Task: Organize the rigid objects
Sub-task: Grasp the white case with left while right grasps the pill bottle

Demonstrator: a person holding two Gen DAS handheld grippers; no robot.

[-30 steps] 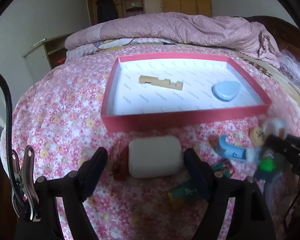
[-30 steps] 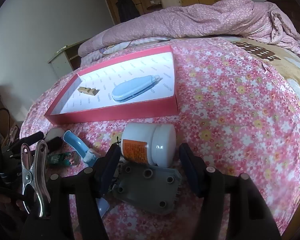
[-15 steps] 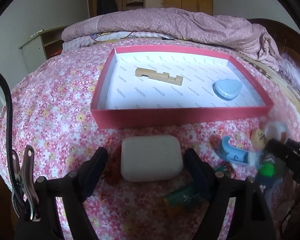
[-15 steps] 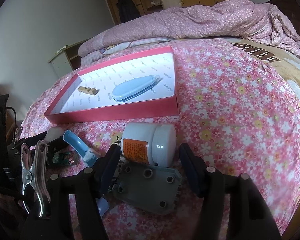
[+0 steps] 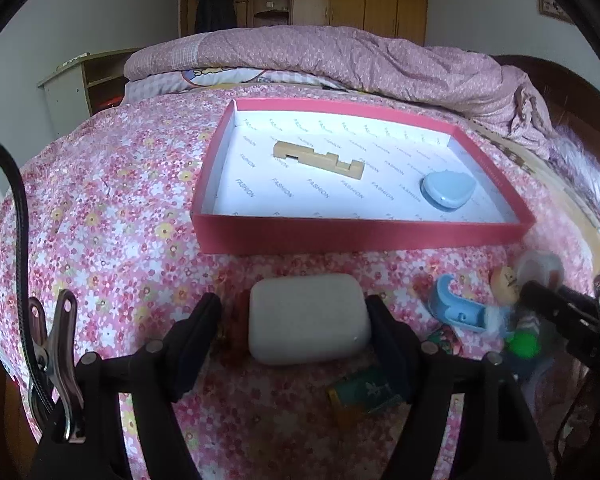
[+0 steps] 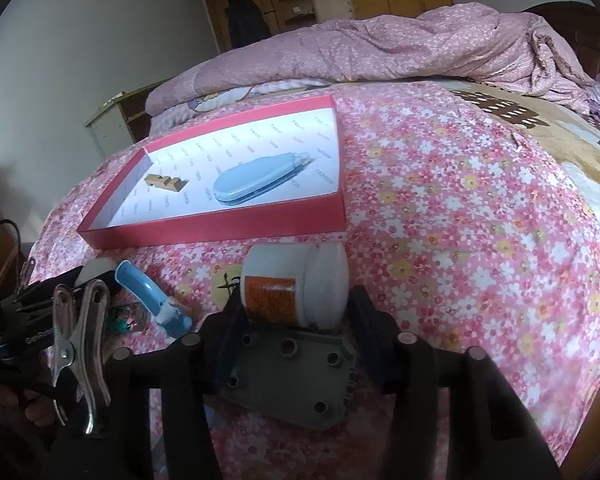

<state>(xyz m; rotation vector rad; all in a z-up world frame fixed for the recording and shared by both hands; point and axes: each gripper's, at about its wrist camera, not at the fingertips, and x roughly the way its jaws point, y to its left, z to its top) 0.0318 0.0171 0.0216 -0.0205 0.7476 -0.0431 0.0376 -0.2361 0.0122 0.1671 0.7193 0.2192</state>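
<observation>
A red-walled tray [image 5: 364, 234] is set on the floral bedspread [image 5: 100, 220], toward the rumpled quilt [image 5: 340, 56]. Inside it, a wooden block [image 5: 318, 159] is seen near the middle left and a blue correction-tape dispenser [image 5: 447, 191] near the right wall.

The left gripper [image 5: 296, 320] is spread open around a white case [image 5: 308, 318] lying on the bedspread just before the tray's near wall; the right finger touches it, the left stands off.

The right gripper [image 6: 294, 314] is likewise spread, a white jar [image 6: 294, 290] lying on its side between the fingers, above a grey plate [image 6: 288, 376]. Whether the jar is pinched cannot be told. A blue clip [image 6: 152, 298] lies beside it.
</observation>
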